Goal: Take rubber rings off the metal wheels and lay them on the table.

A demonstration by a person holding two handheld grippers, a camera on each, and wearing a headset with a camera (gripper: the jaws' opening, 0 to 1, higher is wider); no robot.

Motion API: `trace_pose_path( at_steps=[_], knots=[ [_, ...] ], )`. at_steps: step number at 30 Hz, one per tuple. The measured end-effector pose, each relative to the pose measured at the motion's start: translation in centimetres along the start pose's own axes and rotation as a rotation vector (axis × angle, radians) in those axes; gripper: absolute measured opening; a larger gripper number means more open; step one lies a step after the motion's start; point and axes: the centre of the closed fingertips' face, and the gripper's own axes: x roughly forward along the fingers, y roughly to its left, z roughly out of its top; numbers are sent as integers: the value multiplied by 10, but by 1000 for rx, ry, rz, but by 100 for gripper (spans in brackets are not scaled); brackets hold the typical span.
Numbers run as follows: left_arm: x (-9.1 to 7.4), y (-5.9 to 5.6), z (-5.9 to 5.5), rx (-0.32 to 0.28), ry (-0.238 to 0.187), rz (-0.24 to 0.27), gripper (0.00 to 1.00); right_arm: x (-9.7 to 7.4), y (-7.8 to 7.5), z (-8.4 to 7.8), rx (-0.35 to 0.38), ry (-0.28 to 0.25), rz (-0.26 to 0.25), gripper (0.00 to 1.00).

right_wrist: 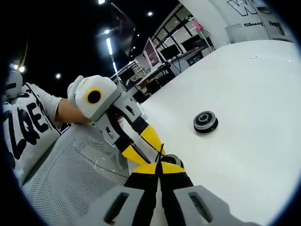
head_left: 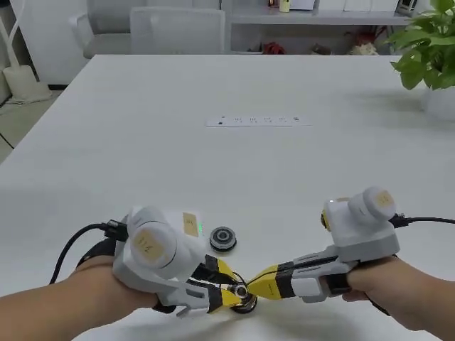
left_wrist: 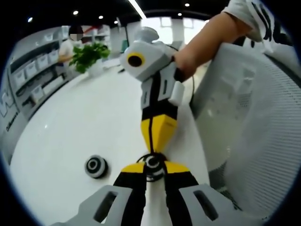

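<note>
So both tongs are working on one little metal wheel (left_wrist: 153,163), right at the near edge of the white table (head_left: 213,170), just in front of the person. The left gripper (left_wrist: 155,168) has it clamped, with one yellow tip on each side of the wheel, so that one is definitely grasping. The right gripper (right_wrist: 160,168) comes in from the other side, nose to nose with the left. Its two tips are squeezed flat together right against the wheel's rim. There's some black rubber looping around there, but I honestly can't tell if the tips have actually nipped it or are just pressed shut next to it.

A second wheel (head_left: 223,239) lies flat on the table a little further in, just beside the left gripper's body and not touching anything. The black rubber ring (left_wrist: 88,167) is still on it.

Other stuff: a white power strip (head_left: 257,121) sits out in the middle of the table, well away from the action. A leafy green plant (head_left: 426,46) stands at the far right corner. A mesh chair (left_wrist: 254,122) is tucked in close behind the person's arm.
</note>
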Motion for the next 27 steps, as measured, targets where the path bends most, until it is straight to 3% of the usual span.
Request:
trace_pose_path(
  at_steps=[12, 27],
  knots=[
    [-19, -5, 10, -19, -58, -1, 22, -1, 3, 4, 3, -7, 9, 0],
    [-48, -3, 9, -54, -109, 26, 38, 0, 11, 15, -16, -2, 24, 0]
  ],
)
